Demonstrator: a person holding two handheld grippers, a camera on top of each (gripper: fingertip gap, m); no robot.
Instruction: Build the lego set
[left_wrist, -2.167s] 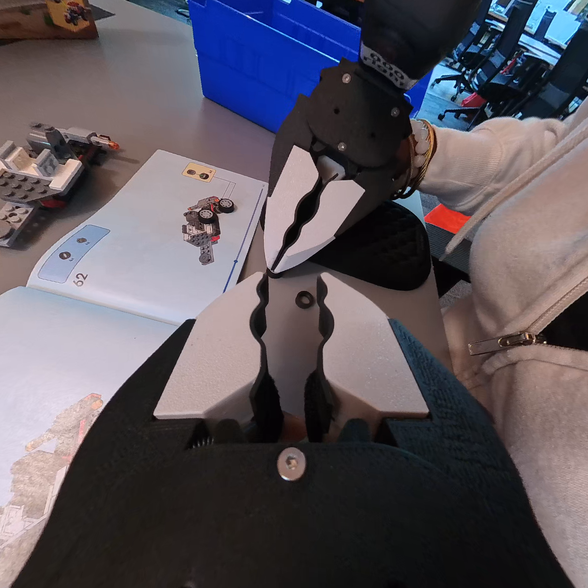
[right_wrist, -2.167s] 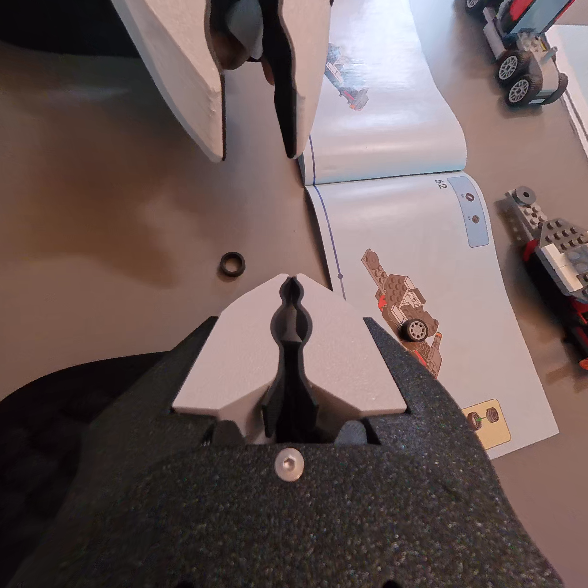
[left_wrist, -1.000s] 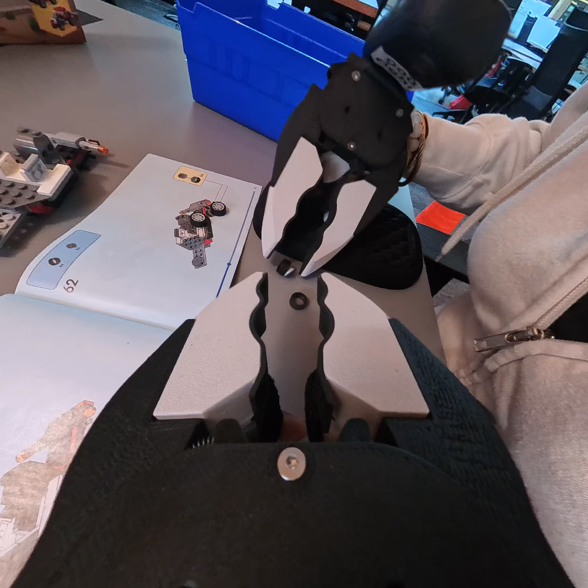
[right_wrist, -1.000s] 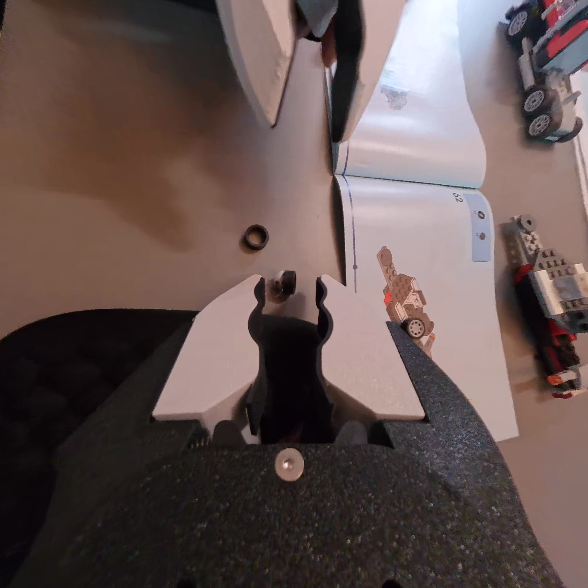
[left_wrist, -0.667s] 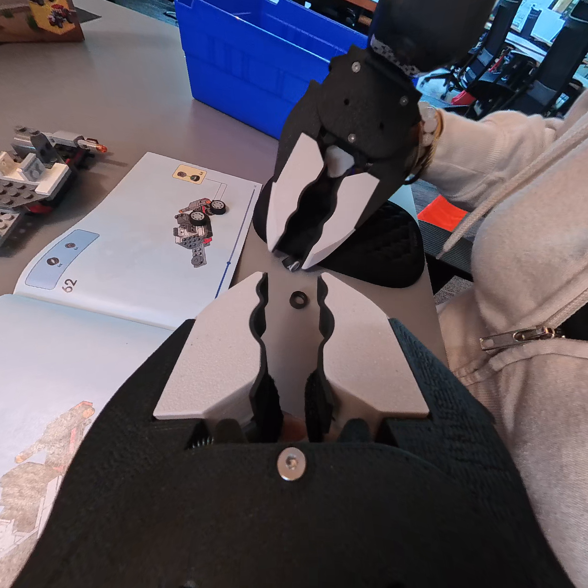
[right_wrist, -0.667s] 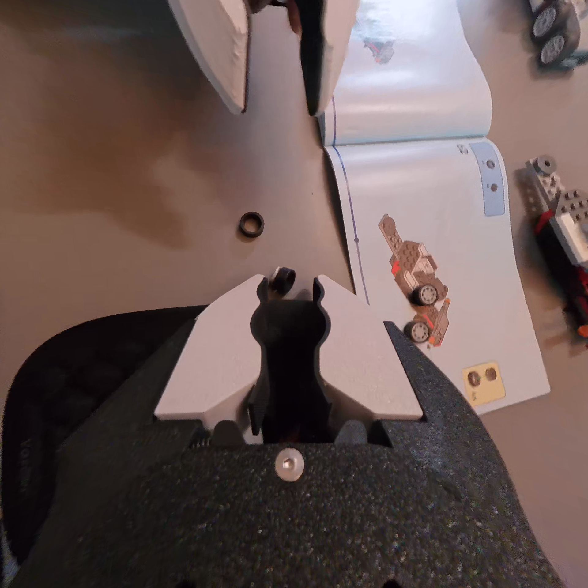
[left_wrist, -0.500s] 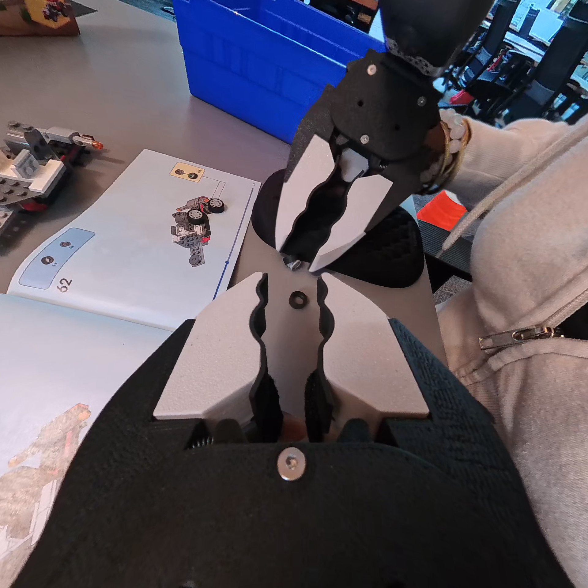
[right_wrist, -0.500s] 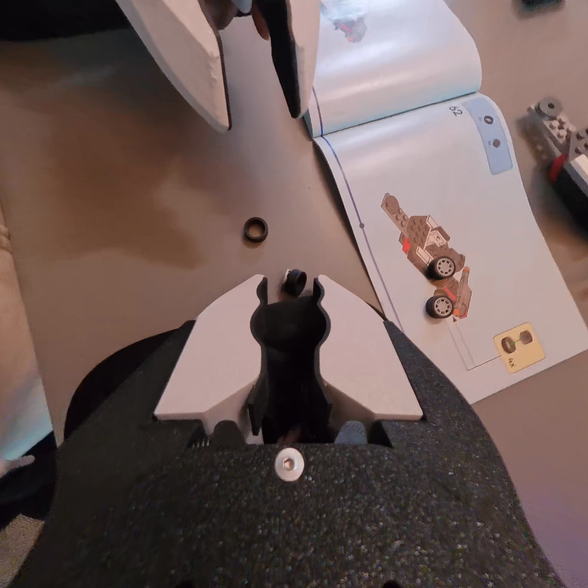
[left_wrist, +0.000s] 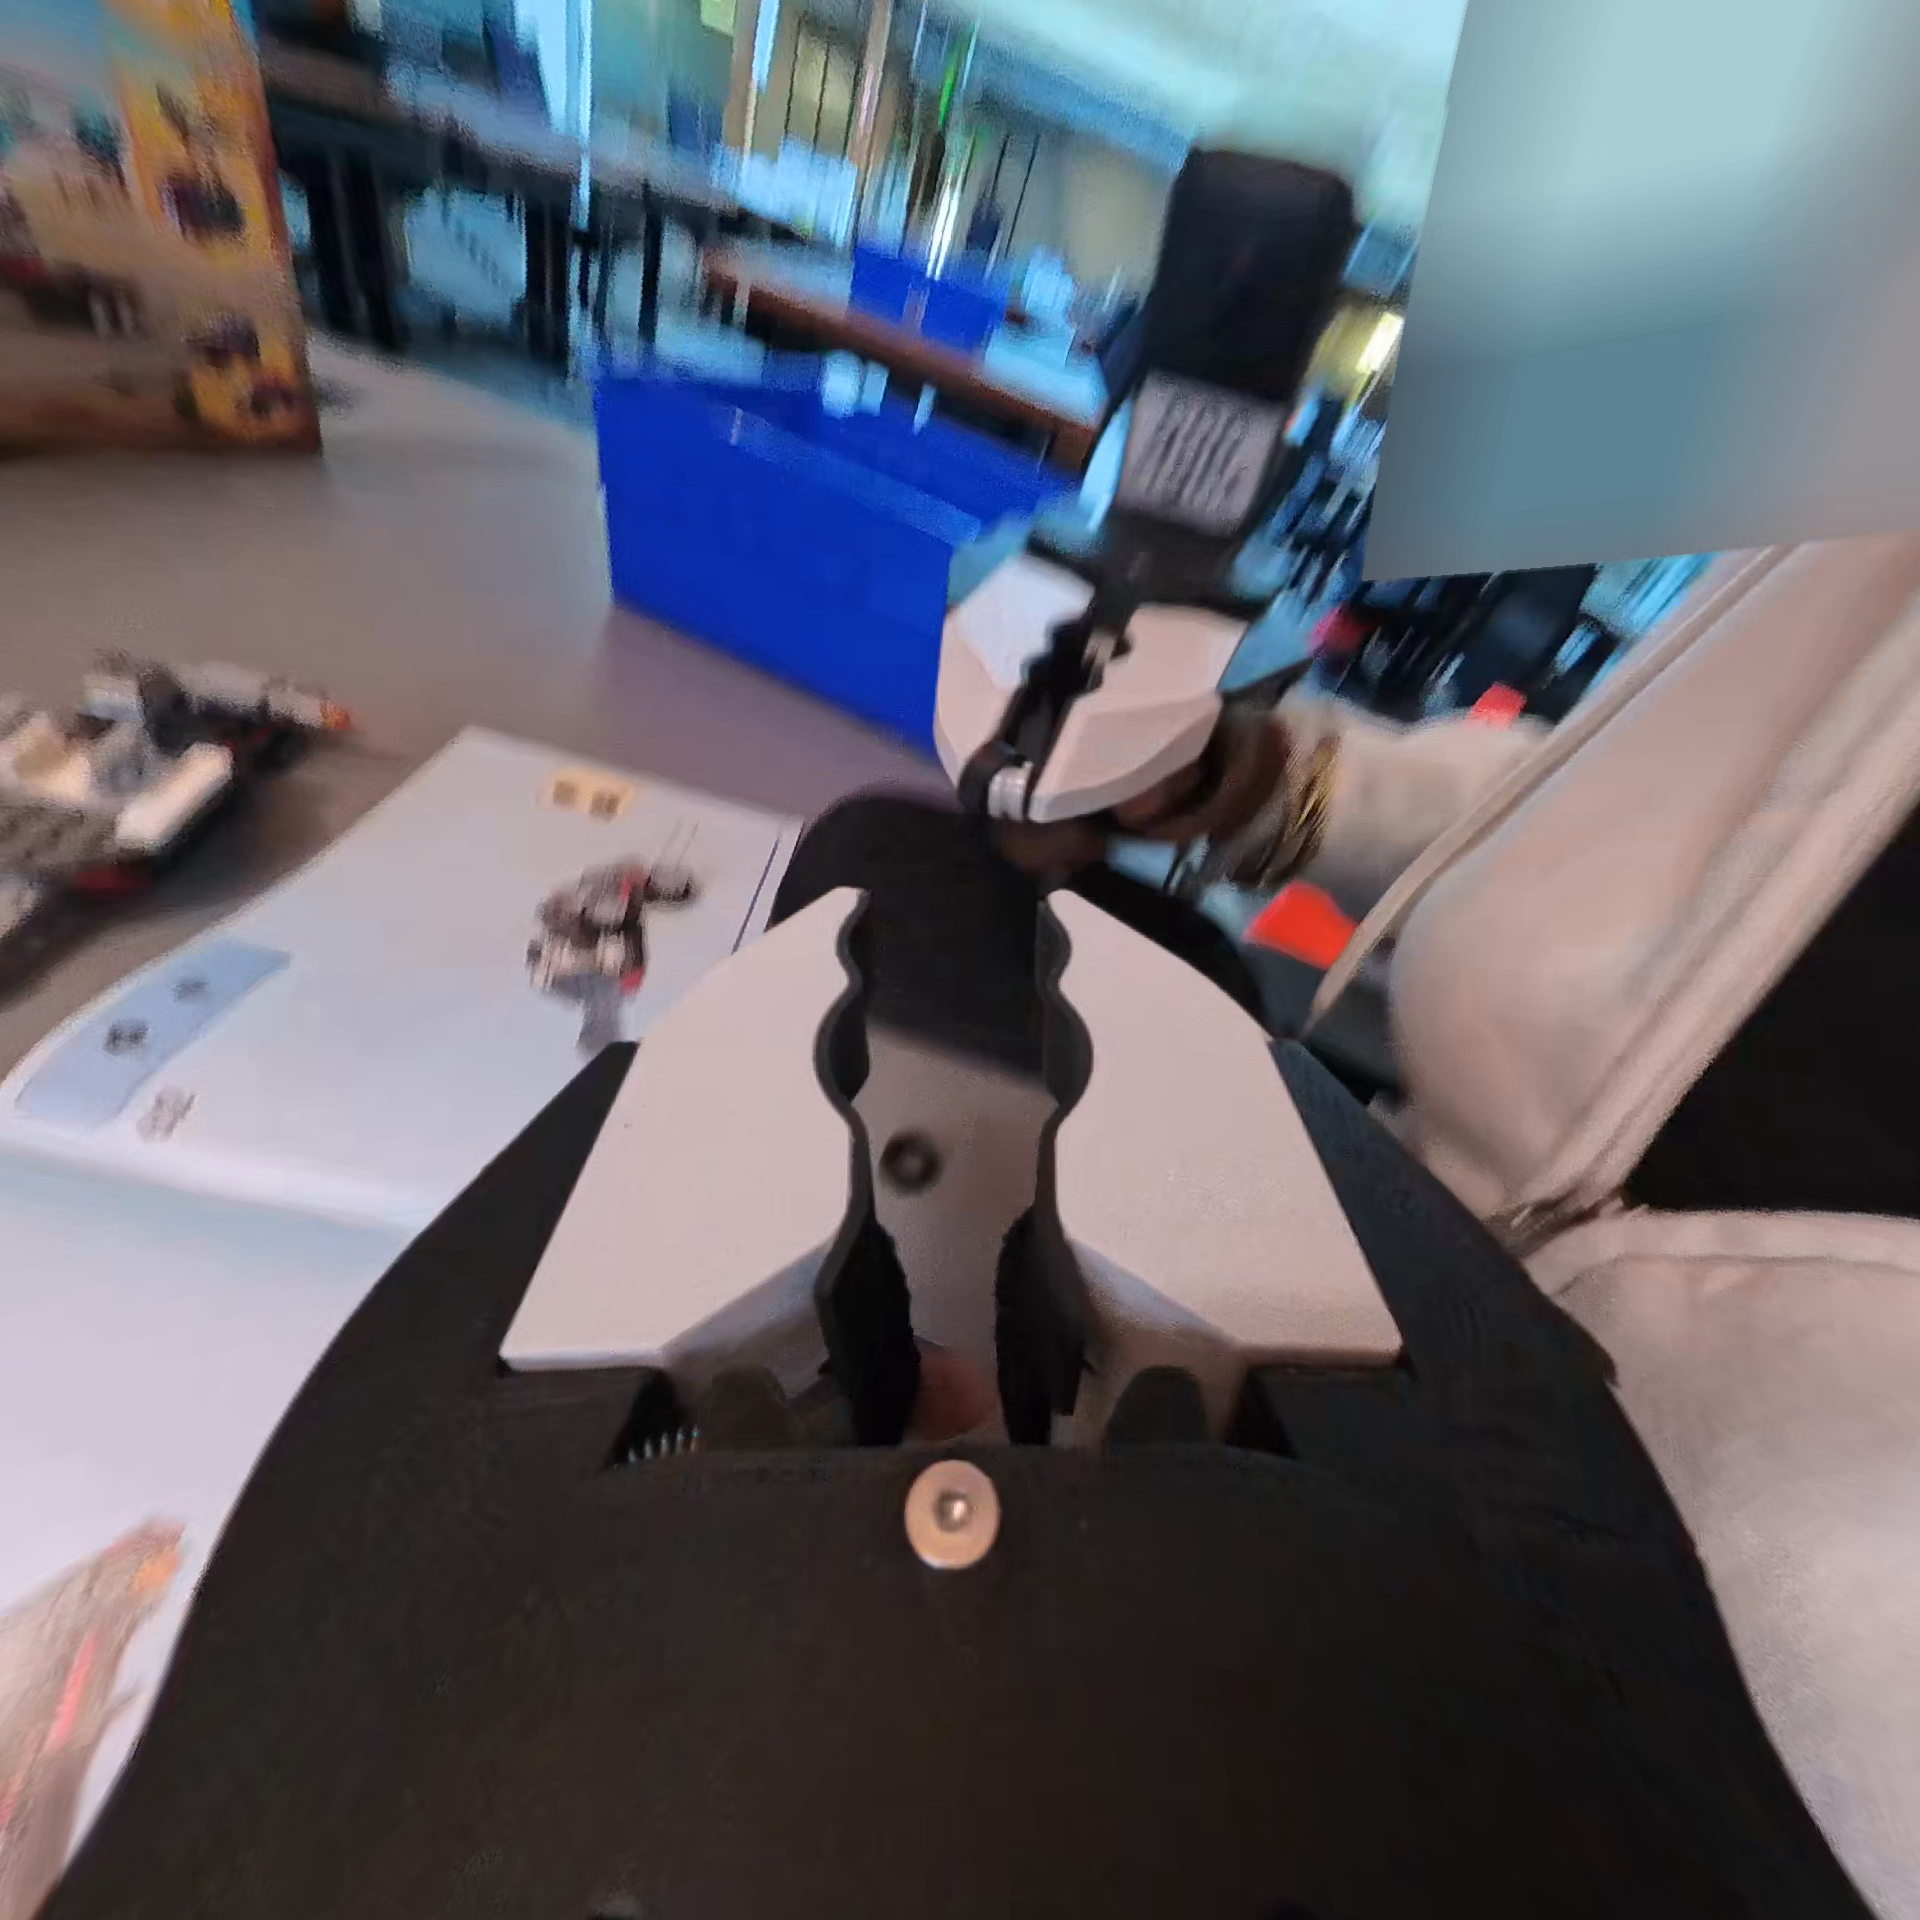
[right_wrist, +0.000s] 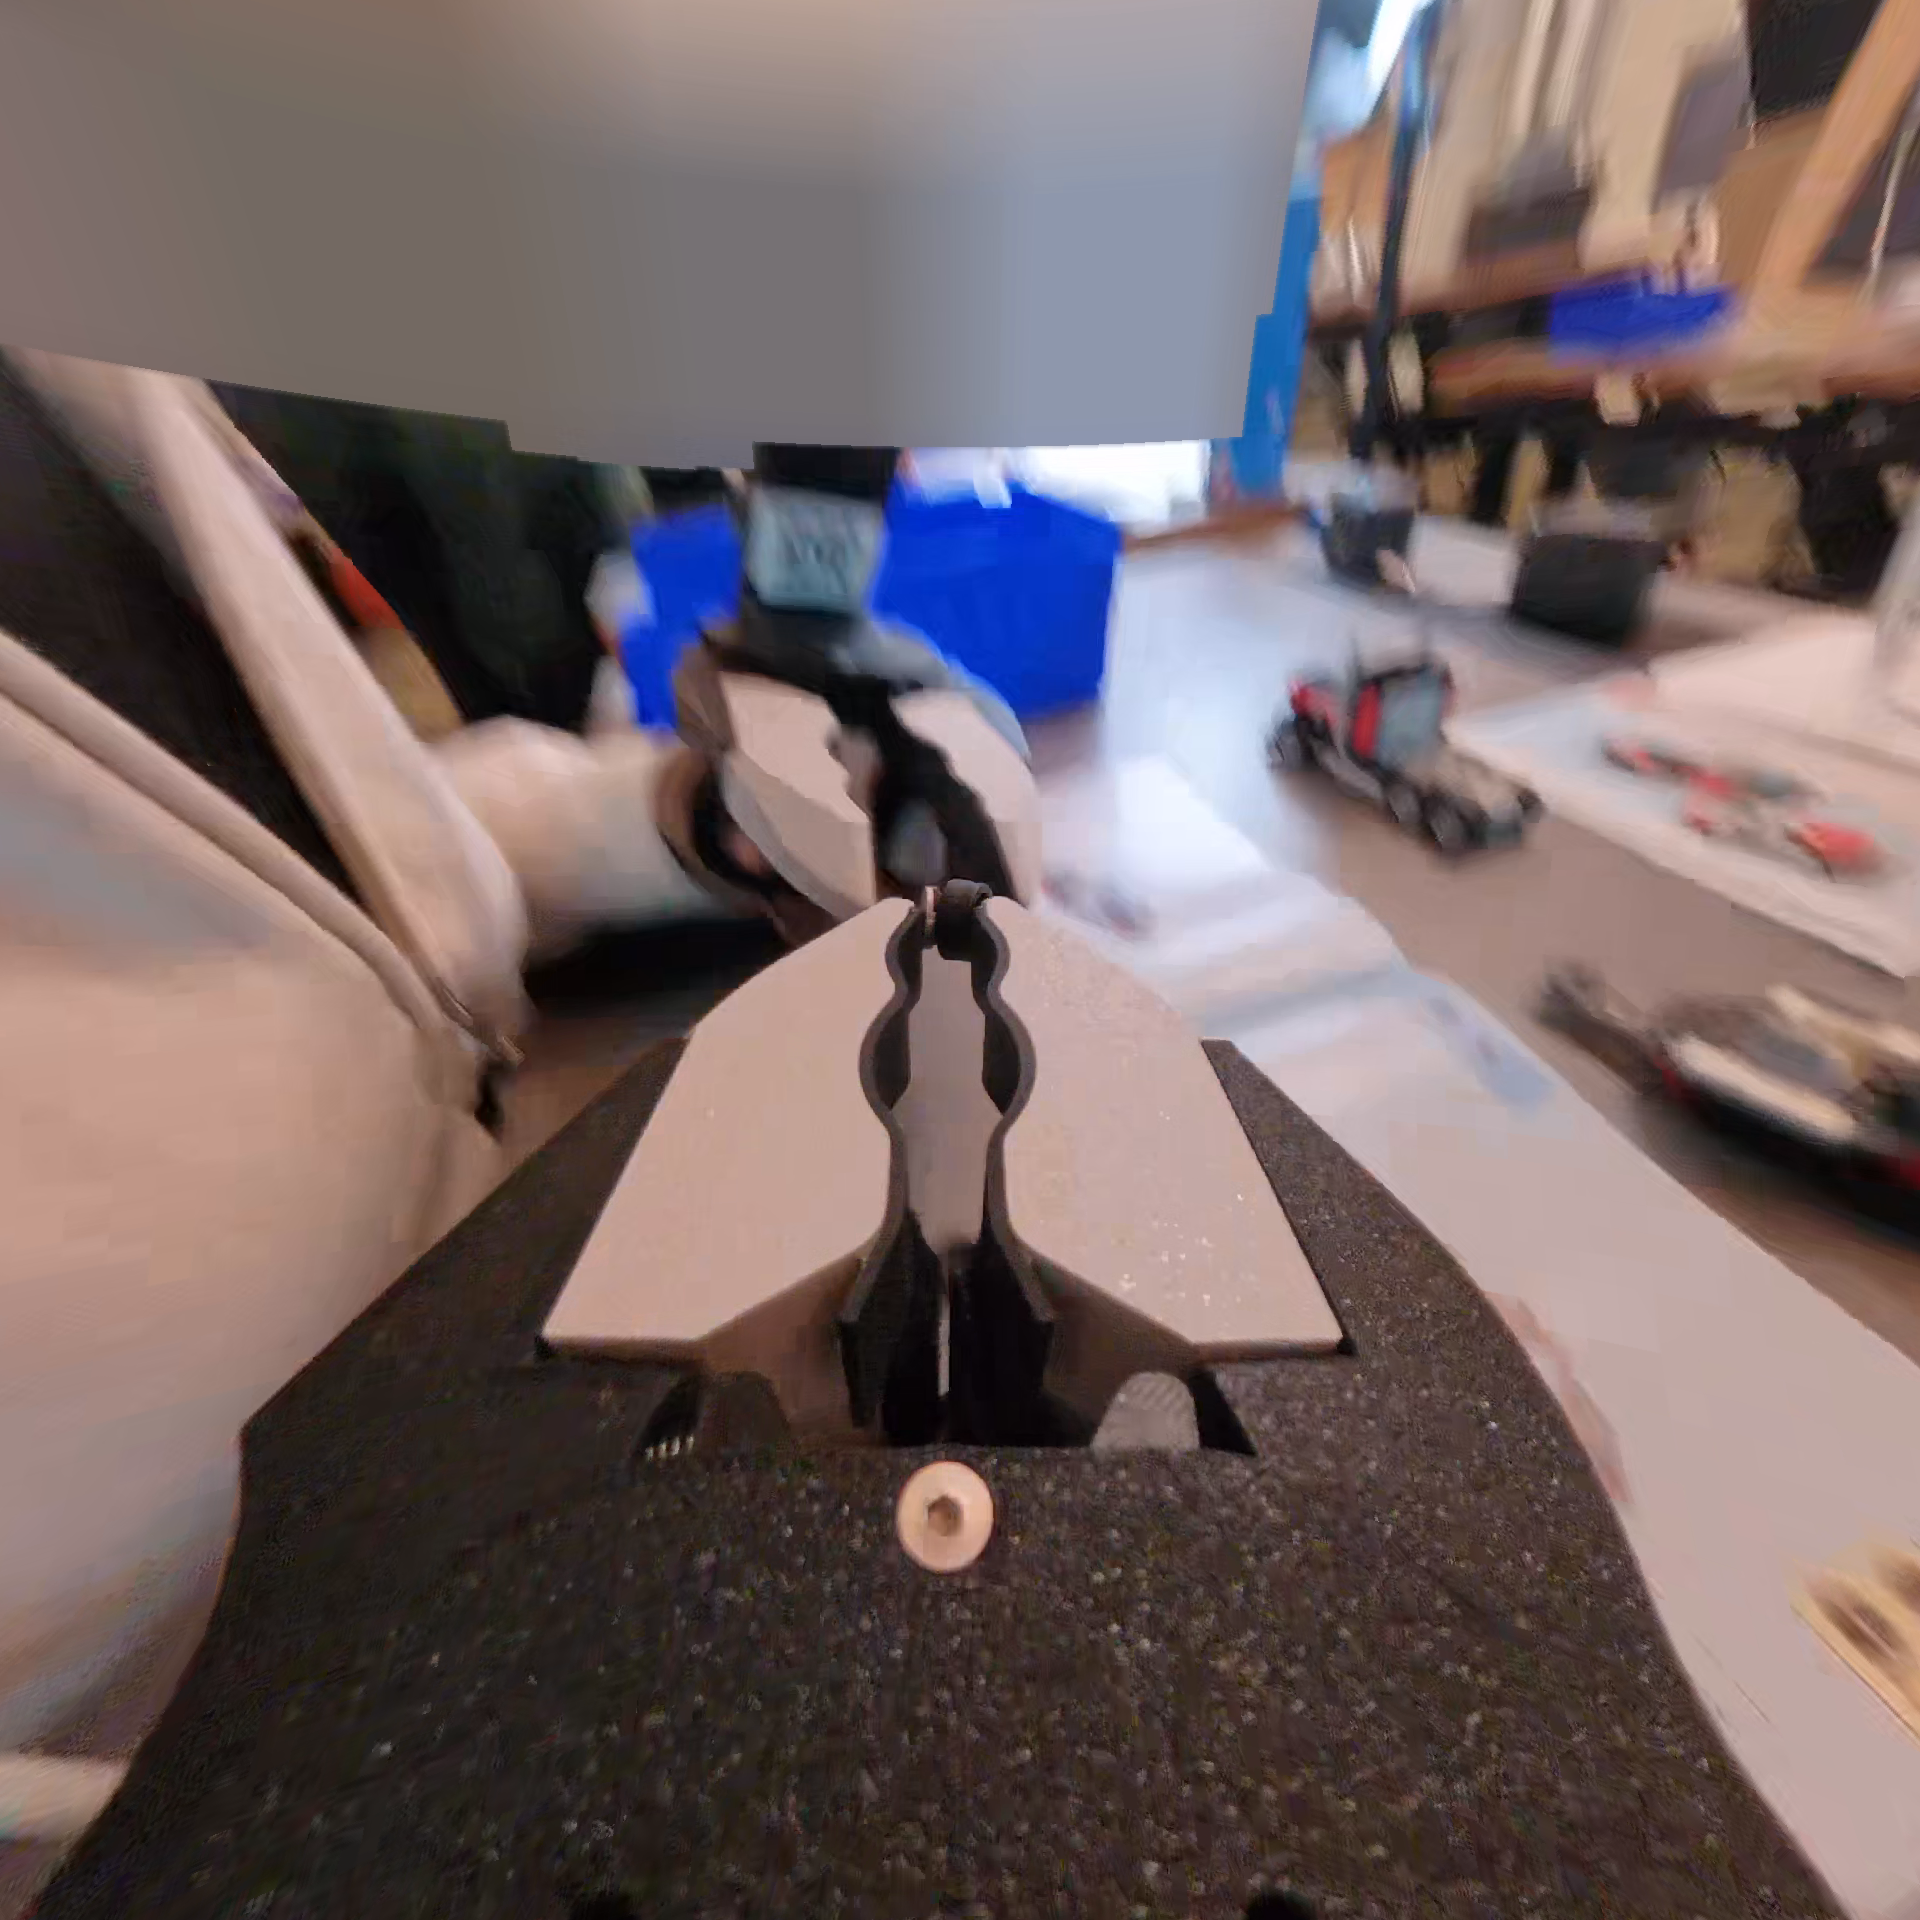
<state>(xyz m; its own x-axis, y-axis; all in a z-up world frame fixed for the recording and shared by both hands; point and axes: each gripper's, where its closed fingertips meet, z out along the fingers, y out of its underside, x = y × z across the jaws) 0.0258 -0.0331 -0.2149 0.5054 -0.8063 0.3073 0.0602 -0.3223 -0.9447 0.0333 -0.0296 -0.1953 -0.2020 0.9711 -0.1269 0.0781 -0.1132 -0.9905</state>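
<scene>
My right gripper (right_wrist: 948, 920) is shut on a small wheel (right_wrist: 954, 896), a grey hub with a black rim, pinched at the fingertips and held in the air. In the left wrist view the right gripper (left_wrist: 1000, 805) hangs above the table with the wheel (left_wrist: 1010, 788) at its tip. My left gripper (left_wrist: 951, 914) is open and empty. A loose black tyre ring (left_wrist: 906, 1162) lies on the grey table between its fingers. The left gripper (right_wrist: 883, 821) also shows in the right wrist view, just beyond the wheel. Both views are blurred.
An open instruction booklet (left_wrist: 364, 987) lies left of the grippers. A partly built grey model (left_wrist: 125, 769) sits beyond it, and a finished truck (right_wrist: 1403, 769) stands farther off. A blue bin (left_wrist: 790, 551), a black pad (left_wrist: 935, 997) and a set box (left_wrist: 135, 229) are on the table. A person's pale sleeve (left_wrist: 1558, 935) is at the right.
My right gripper has shut on the small wheel and lifted it off the table. Both grippers have tilted up. The tyre ring now lies farther back between my left fingers.
</scene>
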